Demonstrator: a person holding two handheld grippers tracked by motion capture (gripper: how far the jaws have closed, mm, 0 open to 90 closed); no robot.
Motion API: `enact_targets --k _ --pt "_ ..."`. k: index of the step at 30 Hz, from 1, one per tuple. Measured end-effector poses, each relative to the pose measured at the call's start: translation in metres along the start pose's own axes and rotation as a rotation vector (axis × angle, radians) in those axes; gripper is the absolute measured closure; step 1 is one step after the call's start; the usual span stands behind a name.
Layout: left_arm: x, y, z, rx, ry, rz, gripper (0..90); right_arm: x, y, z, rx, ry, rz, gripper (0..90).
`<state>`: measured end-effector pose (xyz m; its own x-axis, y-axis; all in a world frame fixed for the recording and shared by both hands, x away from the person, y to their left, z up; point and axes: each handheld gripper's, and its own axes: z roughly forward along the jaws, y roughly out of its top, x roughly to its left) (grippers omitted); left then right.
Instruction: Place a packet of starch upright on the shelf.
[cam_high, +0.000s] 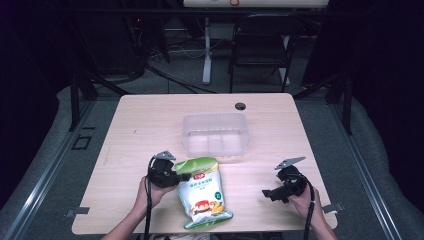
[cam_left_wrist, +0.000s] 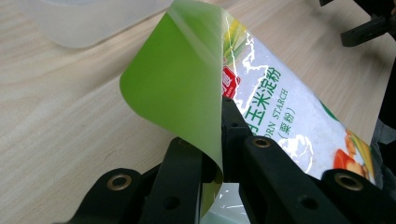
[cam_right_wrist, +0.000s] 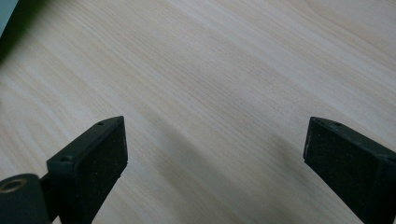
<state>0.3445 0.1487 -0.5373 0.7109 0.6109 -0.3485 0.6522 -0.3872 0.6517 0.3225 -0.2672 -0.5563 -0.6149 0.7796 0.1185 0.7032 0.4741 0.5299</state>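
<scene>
The left gripper (cam_high: 176, 176) had its two black fingers (cam_left_wrist: 261, 163) clenched on the upper left edge of a corn starch bag (cam_high: 204, 192). In the left gripper view the green top of the bag (cam_left_wrist: 177, 93) curled up and over between the fingers, pinched there with no gap showing. The person's left hand (cam_high: 150, 192) held that gripper near the front of the counter (cam_high: 150, 120), and a cable trailed from it toward the counter's near edge.

The right gripper (cam_high: 272, 194) sat well apart from the bag, toward the counter's right front corner, held in the right hand (cam_high: 305, 200). Its fingers (cam_right_wrist: 98, 158) were released and spread wide, with bare light wood grain between them and nothing in their grasp.

The bag lay flat on the counter between the two grippers, its green top toward the far side and its lower end near the front edge. Its front was white and green, with a small red mark (cam_left_wrist: 229, 84) near the top and a picture of corn (cam_left_wrist: 359, 154) low down. The readable Latin lettering was "ORN STARCH", its first letter hidden behind a finger, beside large green Chinese characters (cam_left_wrist: 261, 98).

Just beyond the bag stood an empty translucent plastic container (cam_high: 215, 132), close to the bag's top edge. A small round hole (cam_high: 240, 106) sat near the counter's far edge.
</scene>
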Motion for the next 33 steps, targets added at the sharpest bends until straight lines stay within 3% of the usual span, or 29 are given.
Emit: enact_targets --k 3,7,12,33 --pt "-0.002 0.0 -0.004 -0.004 0.01 0.009 88.3 0.0 0.0 0.0 0.003 -0.001 -0.001 5.8" --pt "0.0 0.0 -0.01 -0.041 0.012 -0.015 88.6 0.0 0.0 0.0 0.003 -0.005 -0.003 5.8" --pt "0.001 0.002 -0.017 -0.033 0.013 -0.004 88.8 0.0 0.0 0.0 -0.002 0.0 0.003 5.9" --pt "-0.007 0.007 -0.037 -0.079 0.019 0.029 89.4 0.0 0.0 0.0 -0.001 -0.001 0.004 5.9"
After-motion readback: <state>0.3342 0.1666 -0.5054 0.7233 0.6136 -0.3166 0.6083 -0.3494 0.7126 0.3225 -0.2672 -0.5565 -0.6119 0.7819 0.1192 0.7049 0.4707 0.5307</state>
